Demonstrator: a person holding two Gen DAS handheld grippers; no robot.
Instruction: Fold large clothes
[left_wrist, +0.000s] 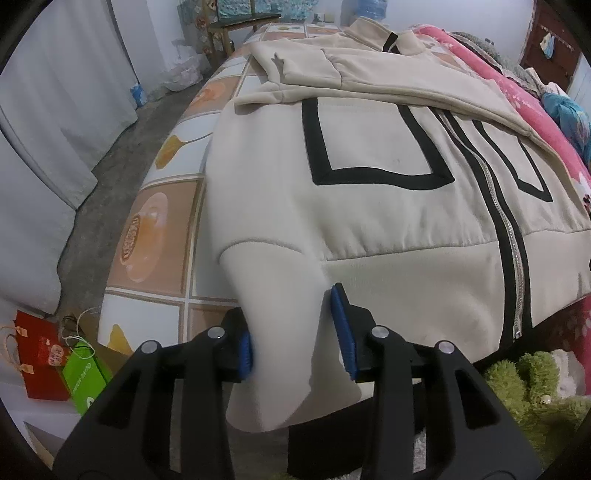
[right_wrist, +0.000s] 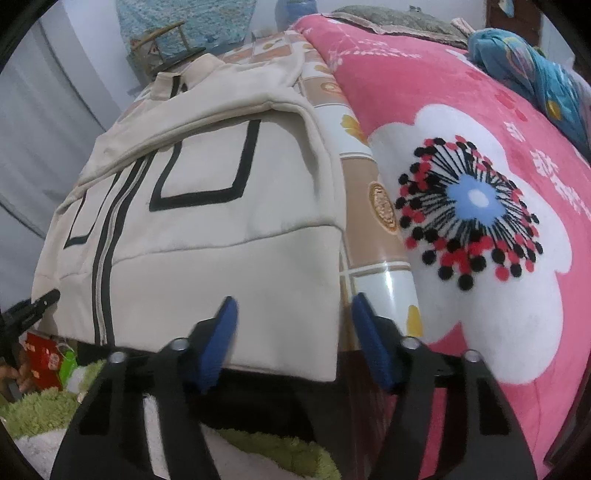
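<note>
A cream zip jacket (left_wrist: 369, 206) with black trim lies front up on the tile-patterned table cover (left_wrist: 162, 229). One sleeve is folded across its chest. The other sleeve (left_wrist: 273, 295) runs off the near edge and passes between the blue pads of my left gripper (left_wrist: 288, 301), which is shut on it. In the right wrist view the jacket (right_wrist: 207, 236) has its near right hem corner (right_wrist: 295, 332) between the jaws of my right gripper (right_wrist: 294, 299). That gripper is open; its left pad lies over the fabric and its right pad stands clear of the jacket's edge.
A pink flowered blanket (right_wrist: 480, 184) covers the surface right of the jacket, with a blue cloth (right_wrist: 535, 66) at its far end. A green shaggy rug (left_wrist: 524, 391) and red and green paper bags (left_wrist: 44, 354) lie on the floor. White curtains (left_wrist: 55, 110) hang at left.
</note>
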